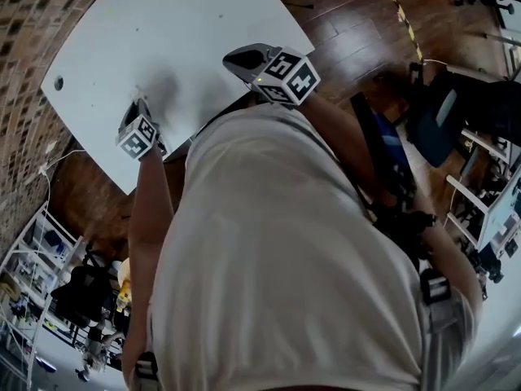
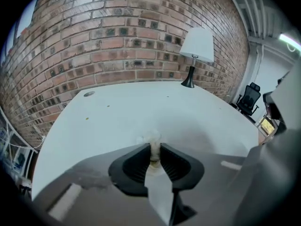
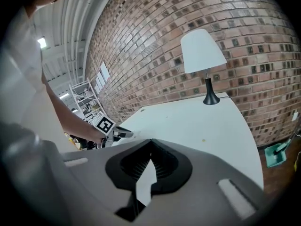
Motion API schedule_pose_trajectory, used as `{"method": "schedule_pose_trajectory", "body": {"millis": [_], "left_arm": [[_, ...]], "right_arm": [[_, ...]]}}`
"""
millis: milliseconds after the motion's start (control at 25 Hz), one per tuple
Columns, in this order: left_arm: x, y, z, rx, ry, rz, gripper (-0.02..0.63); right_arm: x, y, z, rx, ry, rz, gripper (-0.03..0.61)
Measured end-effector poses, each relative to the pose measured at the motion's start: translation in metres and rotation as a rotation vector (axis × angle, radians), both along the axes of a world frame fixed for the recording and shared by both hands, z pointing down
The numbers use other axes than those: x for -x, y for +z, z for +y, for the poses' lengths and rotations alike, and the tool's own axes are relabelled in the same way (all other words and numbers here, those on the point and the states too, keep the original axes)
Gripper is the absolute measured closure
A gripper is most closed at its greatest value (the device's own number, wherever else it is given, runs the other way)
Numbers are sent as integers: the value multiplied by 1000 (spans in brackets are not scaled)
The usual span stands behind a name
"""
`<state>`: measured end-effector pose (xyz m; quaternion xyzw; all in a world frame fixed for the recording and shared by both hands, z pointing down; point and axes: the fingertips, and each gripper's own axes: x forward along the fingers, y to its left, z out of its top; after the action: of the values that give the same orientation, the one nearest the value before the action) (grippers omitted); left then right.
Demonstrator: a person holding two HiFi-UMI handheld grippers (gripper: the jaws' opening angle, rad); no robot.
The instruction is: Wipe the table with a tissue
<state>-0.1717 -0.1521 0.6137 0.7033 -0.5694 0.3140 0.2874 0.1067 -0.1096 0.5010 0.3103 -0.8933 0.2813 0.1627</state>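
White table. Left gripper is pitched down over its near part, jaws clamped on the tissue, and the wad looks to touch the top. Right gripper is held off the surface, jaws closed on nothing. To wipe well: steady downward press, overlapping strokes, firm grip. The tissue pokes past the tips toward the brick wall; long axis roughly along the jaws.

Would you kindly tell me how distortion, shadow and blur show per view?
Head view: fisheye bows the table, soft shadow beside the left gripper. Left gripper view: brick wall bulges, the pinched tissue blurs. Right gripper view: ceiling light glares.
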Motion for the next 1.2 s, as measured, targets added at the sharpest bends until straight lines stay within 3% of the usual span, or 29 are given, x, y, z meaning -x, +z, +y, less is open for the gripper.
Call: {"method": "schedule_pose_trajectory", "body": {"millis": [160, 400, 720, 880, 1080, 1200], "left_arm": [[-16, 17, 10, 39, 1, 1, 538], [-2, 19, -2, 17, 49, -59, 540], [-32, 17, 15, 25, 102, -19, 541], [-66, 20, 31, 39, 219, 47, 541], [-82, 21, 41, 93, 270, 153, 543], [-92, 15, 50, 138, 331, 262, 541]], "right_arm": [[-21, 1, 2, 2, 12, -1, 571], [-4, 4, -8, -14, -2, 21, 571], [0, 5, -15, -14, -14, 10, 571], [1, 9, -16, -6, -22, 11, 571], [5, 8, -19, -4, -34, 13, 571], [6, 4, -24, -10, -30, 16, 571]]}}
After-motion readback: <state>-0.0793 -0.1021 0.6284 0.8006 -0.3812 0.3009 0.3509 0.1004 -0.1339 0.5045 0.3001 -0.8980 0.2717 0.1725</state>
